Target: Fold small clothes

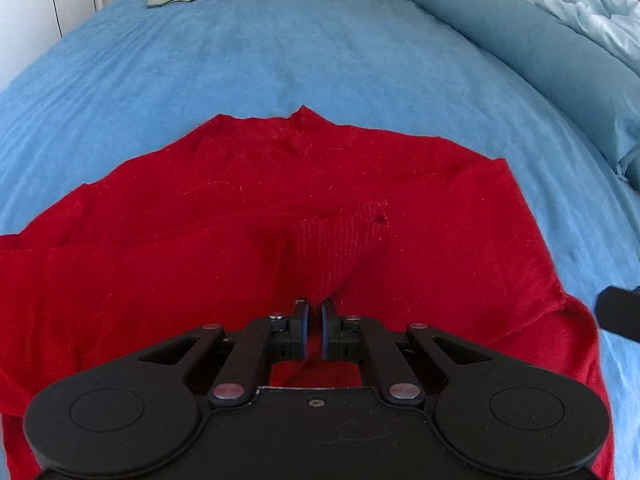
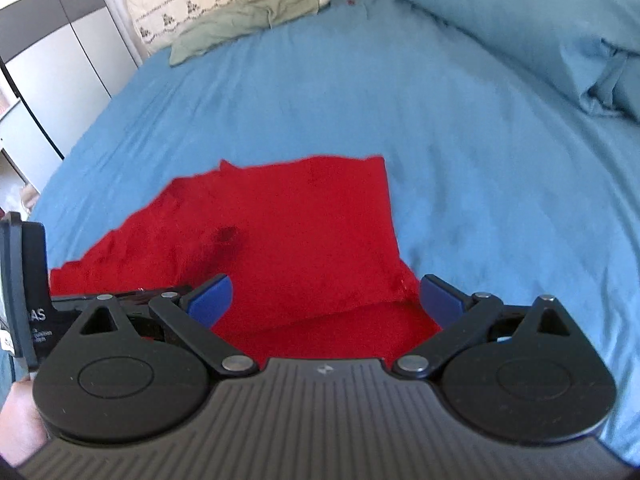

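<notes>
My left tongs point(image 1: 315, 330) sat at the bottom centre of the left wrist view, jaws nearly together, pinching the ribbed cuff point(image 1: 334, 248) of the red sweater point(image 1: 280, 176). The knit ran down into the narrow gap between the pads. My right tongs point(image 2: 324, 300) stood wide apart in the lower middle of the right wrist view, holding nothing, with the sweater's near edge lying between and beneath them.

I judged the main risk to be the cuff slipping free. Only a thin bite of knit was held, so a quick pull could drag it out or haul the whole sweater askew across the bed point(image 1: 320, 60). The open right tongs might also snag the loose hem at the lower right and bunch it.

The sweater lay across the lower half of both views, on the blue bedcover. It was a fuzzy red knit, partly folded, with one sleeve laid over the body. Its far edge was fairly straight but peaked at the collar, and soft creases showed towards the left. Pillows point(image 2: 224, 4) sat well apart at the upper left.
</notes>
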